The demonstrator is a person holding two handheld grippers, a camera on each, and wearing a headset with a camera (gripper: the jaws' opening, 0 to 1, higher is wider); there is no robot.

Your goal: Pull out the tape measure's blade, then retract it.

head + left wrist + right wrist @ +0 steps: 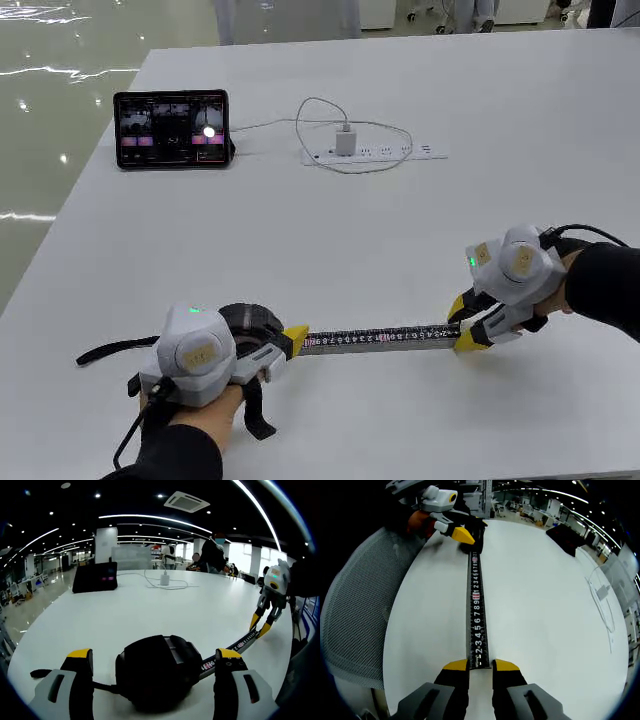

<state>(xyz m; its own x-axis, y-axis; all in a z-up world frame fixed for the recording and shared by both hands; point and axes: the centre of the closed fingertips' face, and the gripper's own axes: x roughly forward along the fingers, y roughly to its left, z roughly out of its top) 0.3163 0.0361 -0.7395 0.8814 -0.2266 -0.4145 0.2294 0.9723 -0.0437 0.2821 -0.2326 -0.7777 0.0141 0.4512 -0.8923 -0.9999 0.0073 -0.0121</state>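
Black tape measure (159, 672) sits between the spread jaws of the left gripper (282, 350), a gap on each side, while the right gripper (480, 666) pinches the blade (476, 605) by its tip, so the pull should probably stay straight, low and slow, then feed back without letting go.

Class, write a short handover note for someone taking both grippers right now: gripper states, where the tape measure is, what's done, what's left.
Left gripper: fingers open either side of the tape measure case, small gaps showing.
Right gripper: shut on the end of the blade.
The case lies on the table; the blade runs flat between the grippers.
Done: blade pulled out.
Left: retract it.
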